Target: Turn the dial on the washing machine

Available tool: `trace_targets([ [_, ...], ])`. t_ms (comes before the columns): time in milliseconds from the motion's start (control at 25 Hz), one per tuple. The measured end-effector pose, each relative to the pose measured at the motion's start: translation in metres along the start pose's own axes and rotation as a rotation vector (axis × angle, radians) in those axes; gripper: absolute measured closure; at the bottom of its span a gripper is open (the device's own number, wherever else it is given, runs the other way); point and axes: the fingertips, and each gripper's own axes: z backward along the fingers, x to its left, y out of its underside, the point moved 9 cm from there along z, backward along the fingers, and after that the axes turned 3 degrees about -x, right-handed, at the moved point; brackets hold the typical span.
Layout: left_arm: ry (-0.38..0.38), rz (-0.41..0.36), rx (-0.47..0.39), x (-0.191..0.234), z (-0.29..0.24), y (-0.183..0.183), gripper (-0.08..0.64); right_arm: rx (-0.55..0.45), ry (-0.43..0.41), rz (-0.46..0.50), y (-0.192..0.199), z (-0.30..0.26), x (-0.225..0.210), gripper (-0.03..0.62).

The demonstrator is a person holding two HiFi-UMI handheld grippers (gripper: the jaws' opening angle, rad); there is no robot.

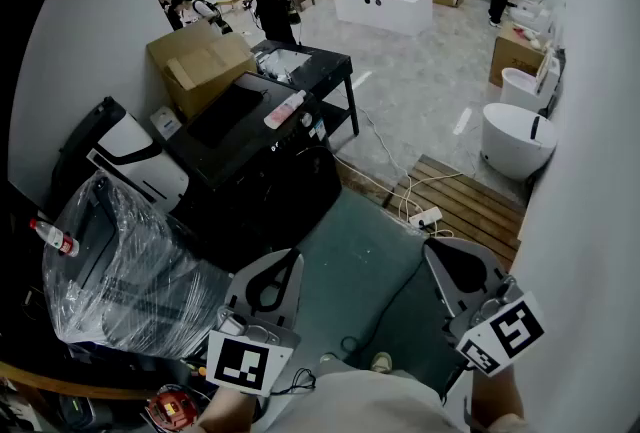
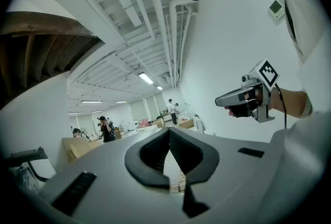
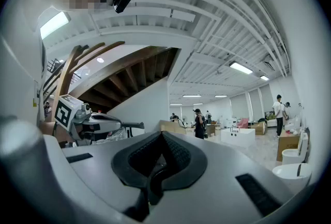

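I cannot pick out a washing machine dial in any view. In the head view both grippers are held low, close to the person's body, above a grey-green floor mat [image 1: 360,261]. The left gripper [image 1: 290,259] points forward toward a black boxy unit [image 1: 250,166]. Its jaws are shut with nothing between them, and its own view shows them [image 2: 169,132] aimed up at the ceiling and the far room. The right gripper [image 1: 436,247] is also shut and empty, its jaws [image 3: 163,136] closed tip to tip. Each gripper view catches the other gripper off to its side [image 2: 223,100] [image 3: 138,125].
A white spray bottle [image 1: 285,109] lies on the black unit. A plastic-wrapped machine [image 1: 120,271] stands at the left and a cardboard box [image 1: 200,61] behind. A wooden pallet [image 1: 480,211] carries a power strip [image 1: 426,217]. A white wall [image 1: 590,221] runs along the right. People stand far back.
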Motion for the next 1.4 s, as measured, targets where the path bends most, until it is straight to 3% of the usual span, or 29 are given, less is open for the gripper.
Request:
trace_targets([
  [280,-0.006,0.003,0.007,0.000,0.002,0.001,0.541,-0.065,-0.004,-0.084,0.002,0.003,-0.001,0.565],
  [440,0.001,0.020,-0.002,-0.009,0.000,-0.001,0.541,-0.047,0.008,-0.064,0.005,0.008,-0.003,0.565],
  [680,0.028,0.016,0.013,-0.019,-0.003,0.004,0.541,-0.059,0.040,-0.110,0.011,0.020,-0.008,0.561],
  [720,0.030,0.020,0.021,-0.019,-0.003,0.006,0.541,-0.068,0.050,-0.118,0.011,0.022,-0.009,0.534],
  [800,0.032,0.022,0.018,-0.017,-0.006,0.006,0.541,-0.066,0.064,-0.103,0.010,0.024,-0.012,0.338],
  [920,0.043,0.019,-0.007,-0.012,-0.018,0.006,0.541,-0.035,0.086,-0.064,0.009,0.020,-0.021,0.333],
  [1040,0.064,0.051,0.015,-0.013,-0.031,0.014,0.541,-0.022,0.099,-0.077,0.015,0.016,-0.033,0.321],
  [1200,0.090,0.039,-0.005,-0.006,-0.059,0.022,0.541,-0.020,0.115,-0.090,0.022,0.001,-0.055,0.321],
  [1400,0.077,0.080,-0.002,0.020,-0.093,0.039,0.541,0.012,0.144,-0.091,0.030,-0.031,-0.082,0.321],
])
